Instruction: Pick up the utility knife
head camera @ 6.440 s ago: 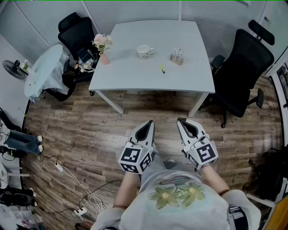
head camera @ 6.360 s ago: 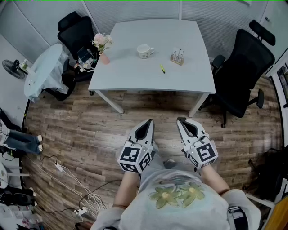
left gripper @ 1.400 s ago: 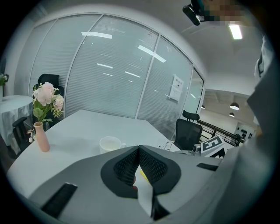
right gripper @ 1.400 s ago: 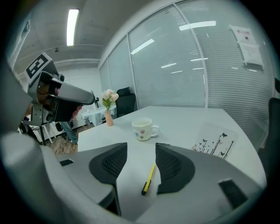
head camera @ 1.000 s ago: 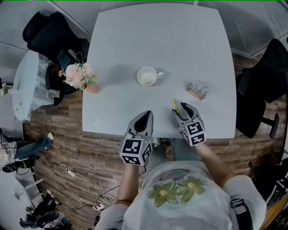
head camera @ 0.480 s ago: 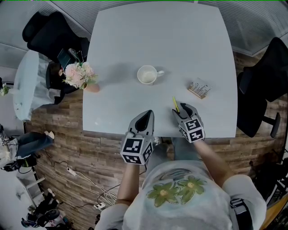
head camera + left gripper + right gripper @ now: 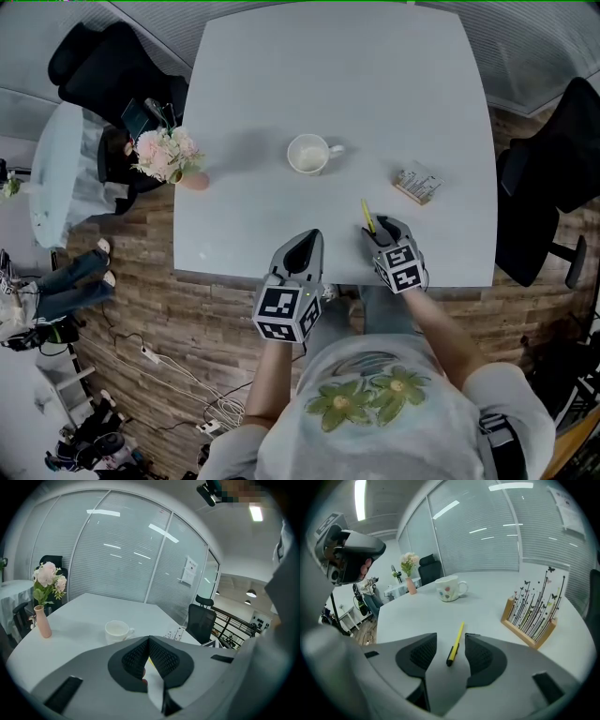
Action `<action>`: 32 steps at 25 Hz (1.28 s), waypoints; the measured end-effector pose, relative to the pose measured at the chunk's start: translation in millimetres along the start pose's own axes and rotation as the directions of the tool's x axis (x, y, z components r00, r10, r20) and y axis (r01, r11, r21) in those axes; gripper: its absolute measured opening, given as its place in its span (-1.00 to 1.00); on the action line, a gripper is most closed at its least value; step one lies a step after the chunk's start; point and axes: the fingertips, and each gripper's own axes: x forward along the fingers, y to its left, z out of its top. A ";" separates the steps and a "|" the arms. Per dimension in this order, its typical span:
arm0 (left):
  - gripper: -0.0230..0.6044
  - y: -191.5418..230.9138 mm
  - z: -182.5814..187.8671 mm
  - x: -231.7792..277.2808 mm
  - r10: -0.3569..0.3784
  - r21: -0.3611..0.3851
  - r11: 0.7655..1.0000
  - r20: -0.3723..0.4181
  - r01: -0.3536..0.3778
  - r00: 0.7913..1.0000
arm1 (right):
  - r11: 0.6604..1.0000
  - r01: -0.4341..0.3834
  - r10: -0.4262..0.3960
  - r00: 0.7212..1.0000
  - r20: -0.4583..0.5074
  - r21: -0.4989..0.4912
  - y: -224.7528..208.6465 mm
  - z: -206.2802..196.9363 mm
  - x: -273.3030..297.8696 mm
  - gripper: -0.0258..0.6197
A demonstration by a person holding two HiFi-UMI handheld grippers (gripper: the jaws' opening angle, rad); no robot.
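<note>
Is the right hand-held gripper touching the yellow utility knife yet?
Apart. The right gripper view shows the utility knife lying between the open jaws of the right hand-held gripper, table showing either side.

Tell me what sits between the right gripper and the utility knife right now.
Nothing. In the right gripper view the utility knife lies on the bare table with its near end between the open jaws of the right gripper, a gap on either side.

Both forearms reach forward from the body, the left gripper (image 7: 305,244) held nearer with its jaws pressed together, the right gripper (image 7: 382,228) slightly farther out and lower, its jaws standing apart.
</note>
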 end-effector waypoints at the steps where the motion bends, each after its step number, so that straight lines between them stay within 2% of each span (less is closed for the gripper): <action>1: -0.92 0.0 -0.6 0.2 0.001 -0.001 1.000 -0.002 -0.001 1.000 | 1.000 -0.001 0.001 1.000 -0.003 0.000 -0.2 -1.2 1.0 -0.32; 22: -0.92 0.6 -11.1 -3.2 0.004 -0.028 1.000 -0.016 -0.004 1.000 | 1.000 -0.010 0.009 0.998 -0.063 -0.017 -0.3 -21.7 15.7 -0.32; 32: -0.92 -1.0 -14.0 -4.2 0.008 -0.034 0.999 -0.022 -0.008 1.000 | 0.998 0.014 -0.019 0.997 -0.073 -0.069 -1.8 -21.6 17.8 -0.40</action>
